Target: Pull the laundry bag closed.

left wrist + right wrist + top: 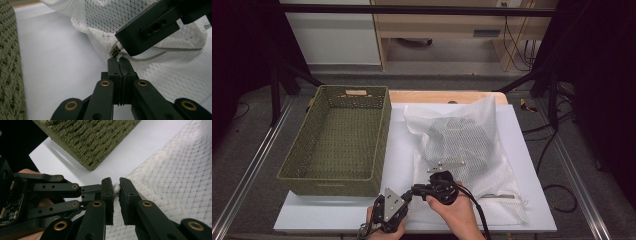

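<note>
White mesh laundry bag (pixel 462 150) laid on table (pixel 532 210) beside wicker basket (pixel 337 140). Corner clamped by left gripper (pixel 119 62); zipper pull (pixel 116 187) pinched by right gripper (pixel 115 187). Corner to be kept anchored, pull drawn straight along zipper.

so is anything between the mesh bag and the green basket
Nothing visible: only bare white board separates the mesh bag from the green basket, whose inside looks empty. Both hand-held grippers sit at the bag's near-left corner.
</note>
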`<state>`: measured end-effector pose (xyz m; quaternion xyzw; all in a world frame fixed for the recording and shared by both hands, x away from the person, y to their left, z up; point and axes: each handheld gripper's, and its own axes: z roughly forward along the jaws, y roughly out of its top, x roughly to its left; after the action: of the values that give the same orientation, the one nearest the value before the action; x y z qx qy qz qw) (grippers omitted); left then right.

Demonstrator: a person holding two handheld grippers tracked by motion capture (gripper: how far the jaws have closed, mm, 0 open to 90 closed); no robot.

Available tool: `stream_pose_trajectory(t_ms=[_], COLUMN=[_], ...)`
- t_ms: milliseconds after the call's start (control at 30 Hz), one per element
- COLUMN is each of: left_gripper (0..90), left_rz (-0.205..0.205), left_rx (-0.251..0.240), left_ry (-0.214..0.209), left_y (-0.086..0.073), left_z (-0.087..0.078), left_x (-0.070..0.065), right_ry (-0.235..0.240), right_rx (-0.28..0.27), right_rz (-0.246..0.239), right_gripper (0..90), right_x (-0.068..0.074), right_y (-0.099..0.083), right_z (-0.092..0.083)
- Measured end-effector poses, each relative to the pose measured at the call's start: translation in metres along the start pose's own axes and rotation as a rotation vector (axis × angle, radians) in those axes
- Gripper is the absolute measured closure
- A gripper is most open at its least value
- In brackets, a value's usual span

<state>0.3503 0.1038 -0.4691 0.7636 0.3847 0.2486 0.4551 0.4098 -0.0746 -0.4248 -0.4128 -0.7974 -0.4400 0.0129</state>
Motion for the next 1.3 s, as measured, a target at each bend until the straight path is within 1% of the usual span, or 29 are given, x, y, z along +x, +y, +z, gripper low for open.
stream_pose_trajectory(t_ms=[267, 333, 433, 500, 633, 800, 867, 900, 1067, 1100, 1167, 1300], left_gripper=[89.6, 89.7, 89.8, 89.8, 89.9, 89.9, 90.0, 90.0, 90.0, 90.0, 90.0, 90.0], left_rz=[-0.001, -0.003, -0.007, -0.009, 0.003, 0.007, 0.002, -0.011, -0.018, -0.037, -0.040, -0.061], left_rx=[-0.002, 0.003, 0.006, 0.004, -0.003, -0.013, -0.018, -0.022, -0.027, -0.028, -0.029, -0.034], left_ry=[-0.002, -0.003, -0.005, -0.005, 0.000, 0.001, -0.001, -0.004, -0.004, -0.012, -0.013, -0.006], left_y=[0.001, 0.002, 0.002, 0.002, 0.002, 0.003, 0.003, 0.003, 0.004, 0.004, 0.004, 0.004], left_z=[0.002, 0.003, 0.004, 0.004, 0.004, 0.003, 0.003, 0.003, 0.002, 0.002, 0.002, 0.001], left_x=[-0.002, -0.002, -0.003, -0.004, -0.006, -0.006, -0.006, -0.004, -0.003, -0.002, -0.002, -0.001], right_ry=[-0.010, -0.006, -0.010, -0.006, -0.003, 0.008, 0.008, 0.009, 0.006, 0.004, 0.003, -0.005], right_rx=[-0.019, -0.029, -0.038, -0.040, -0.041, -0.060, -0.064, -0.071, -0.084, -0.086, -0.087, -0.098], right_rz=[-0.007, -0.019, -0.028, -0.026, -0.025, -0.016, -0.017, -0.017, -0.016, -0.019, -0.022, -0.024], right_gripper=[84.5, 86.7, 86.8, 86.8, 86.8, 86.9, 86.9, 87.0, 87.0, 87.0, 87.1, 87.1], right_x=[-0.001, -0.002, -0.004, -0.004, -0.005, -0.006, -0.006, -0.005, -0.003, -0.003, -0.003, -0.001], right_y=[-0.003, -0.005, -0.007, -0.008, -0.008, -0.010, -0.010, -0.010, -0.011, -0.011, -0.012, -0.013], right_z=[-0.003, -0.004, -0.005, -0.005, -0.007, -0.010, -0.010, -0.010, -0.012, -0.012, -0.012, -0.012])
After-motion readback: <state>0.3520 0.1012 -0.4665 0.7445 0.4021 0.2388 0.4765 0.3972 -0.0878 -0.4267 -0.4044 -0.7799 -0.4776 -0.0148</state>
